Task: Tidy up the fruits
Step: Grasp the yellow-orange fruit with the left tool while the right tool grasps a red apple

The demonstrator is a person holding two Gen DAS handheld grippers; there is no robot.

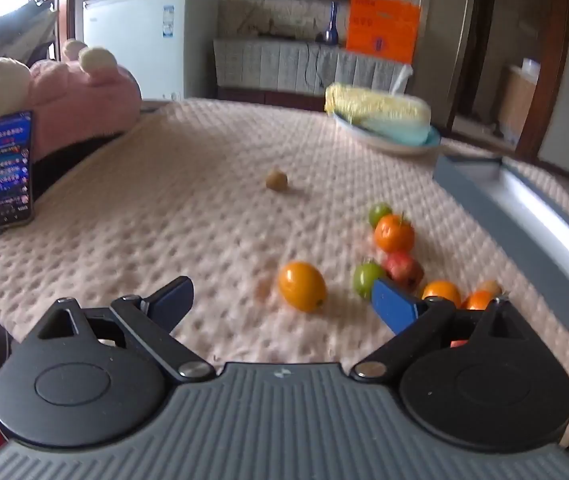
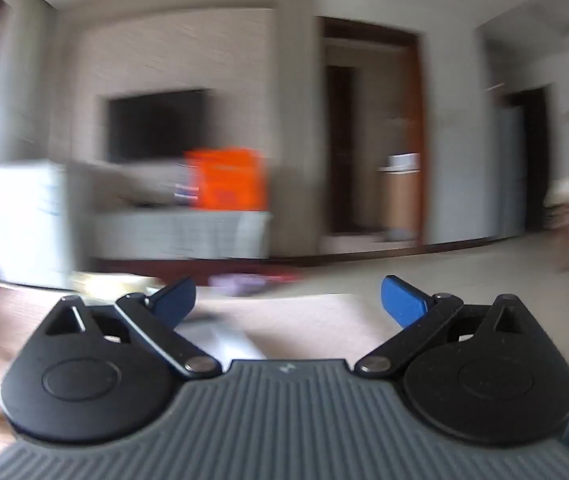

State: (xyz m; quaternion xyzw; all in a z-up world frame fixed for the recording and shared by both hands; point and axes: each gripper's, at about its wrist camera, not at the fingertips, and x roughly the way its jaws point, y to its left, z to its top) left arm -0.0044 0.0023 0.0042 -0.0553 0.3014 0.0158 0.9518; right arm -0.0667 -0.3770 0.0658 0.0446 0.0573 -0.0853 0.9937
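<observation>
In the left wrist view small fruits lie on a pink quilted tabletop (image 1: 164,216). An orange fruit (image 1: 302,286) lies just ahead of my left gripper (image 1: 282,298), which is open and empty above the cloth. Right of it are a green fruit (image 1: 366,278), a red fruit (image 1: 402,268), a round orange fruit (image 1: 394,232), another green fruit (image 1: 379,213) and more orange fruits (image 1: 441,292) behind my right finger. A small brown fruit (image 1: 276,180) lies alone farther back. My right gripper (image 2: 286,300) is open and empty, pointing out into the blurred room.
A grey open box (image 1: 524,224) lies at the right edge of the table. A plate (image 1: 384,140) with corn (image 1: 376,106) stands at the back right. A phone (image 1: 7,168) leans on pink plush toys (image 1: 64,92) at the left.
</observation>
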